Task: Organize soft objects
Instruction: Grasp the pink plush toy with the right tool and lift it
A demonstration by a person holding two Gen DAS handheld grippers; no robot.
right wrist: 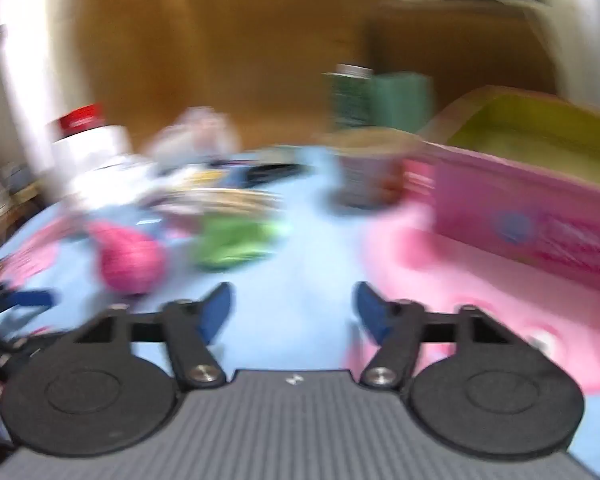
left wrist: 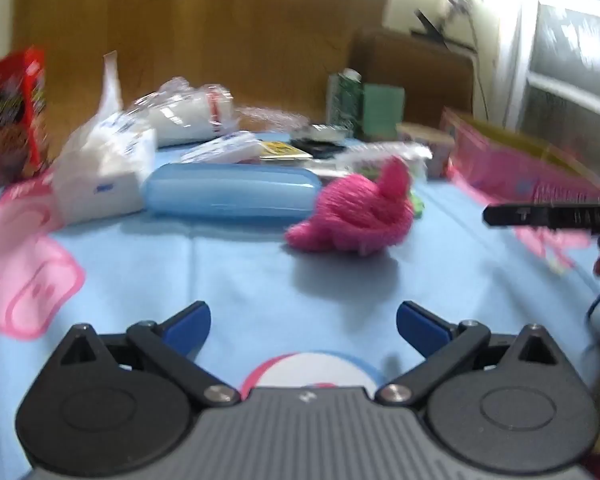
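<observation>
The pink fuzzy toy [left wrist: 352,216] lies on the blue cloth [left wrist: 228,280] ahead of the left gripper [left wrist: 303,326] and a little to its right, with open cloth between the blue pads and the fur; just past it a scrap of green soft thing [left wrist: 419,205] peeks out, which the right wrist view shows more fully as a green bundle [right wrist: 232,242] ahead and left of the right gripper [right wrist: 294,312]. Beyond the toy, further from the left gripper, sit a blue plastic case [left wrist: 232,196], a white tissue pack [left wrist: 104,172] and crinkled clear wrapping, and off to the right stands a pink box [left wrist: 532,168] with a yellow inside (likely the place for soft things, though that is my guess). The step in hand looks like a reach for the toy, and to do it well the left gripper should come in low and centred on the plump body rather than the thin tail end, closing gently, since the fur will squash and a tip-only pinch could slip. Both views are blurred, the right one heavily, so fine detail is lost. The left gripper's jaws stand spread wide, holding nothing and touching nothing; the right gripper's jaws are likewise apart and empty, hanging over bare cloth with the pink box ahead to its right.
</observation>
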